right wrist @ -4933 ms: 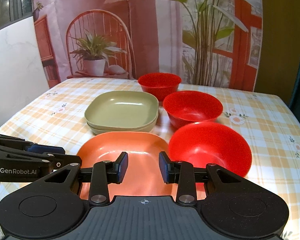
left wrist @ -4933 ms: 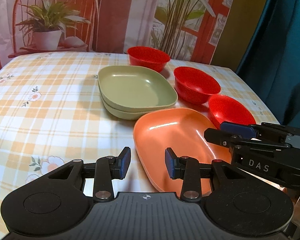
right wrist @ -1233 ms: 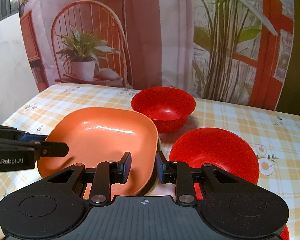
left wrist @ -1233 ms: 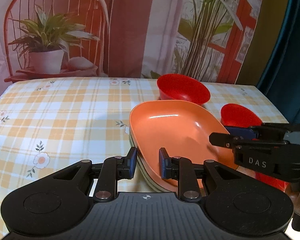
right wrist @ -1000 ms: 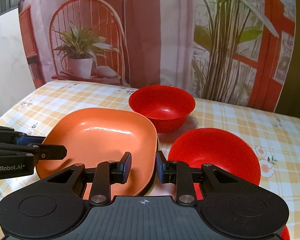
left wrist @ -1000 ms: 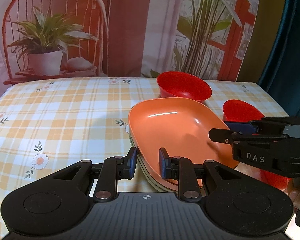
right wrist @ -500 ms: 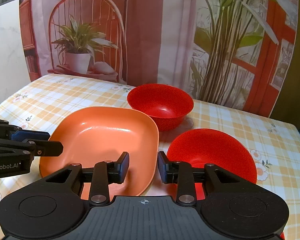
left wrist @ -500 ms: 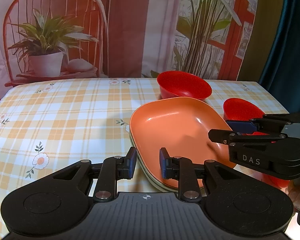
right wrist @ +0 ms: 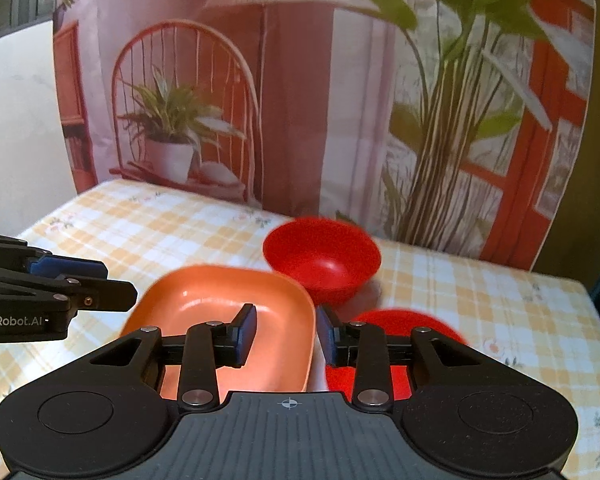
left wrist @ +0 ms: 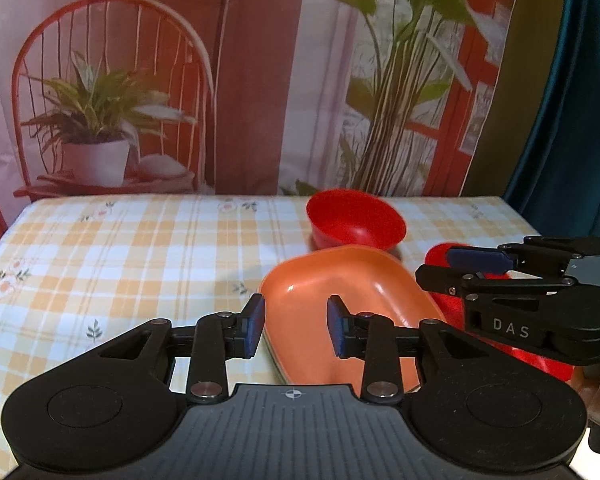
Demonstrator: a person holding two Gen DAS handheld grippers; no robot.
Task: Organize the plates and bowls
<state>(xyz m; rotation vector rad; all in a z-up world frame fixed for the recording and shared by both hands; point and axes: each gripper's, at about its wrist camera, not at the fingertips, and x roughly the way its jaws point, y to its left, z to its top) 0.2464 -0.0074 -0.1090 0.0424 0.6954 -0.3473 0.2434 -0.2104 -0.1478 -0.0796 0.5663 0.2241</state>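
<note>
An orange plate (left wrist: pixel 348 280) lies on the checked table; it also shows in the right wrist view (right wrist: pixel 220 300). The green plates under it are hidden. My left gripper (left wrist: pixel 296 330) is open and empty, its fingers astride the plate's near left rim without touching it. My right gripper (right wrist: pixel 286 336) is open and empty over the plate's right rim. A red bowl (left wrist: pixel 356 220) stands behind the plate and also shows in the right wrist view (right wrist: pixel 322 256). A second red bowl (right wrist: pixel 396 320) sits right of the plate, partly hidden behind the right gripper (left wrist: pixel 480 268).
The table (left wrist: pixel 120 248) has a yellow checked cloth with small flowers. A printed backdrop (left wrist: pixel 260 80) with a chair and plants hangs behind it. A dark blue curtain (left wrist: pixel 580 120) is at the right. The table's right edge (right wrist: pixel 596 320) is near the bowls.
Both grippers have opened, let go of the orange plate and pulled back and up. The plate now rests where the green plates stood.
</note>
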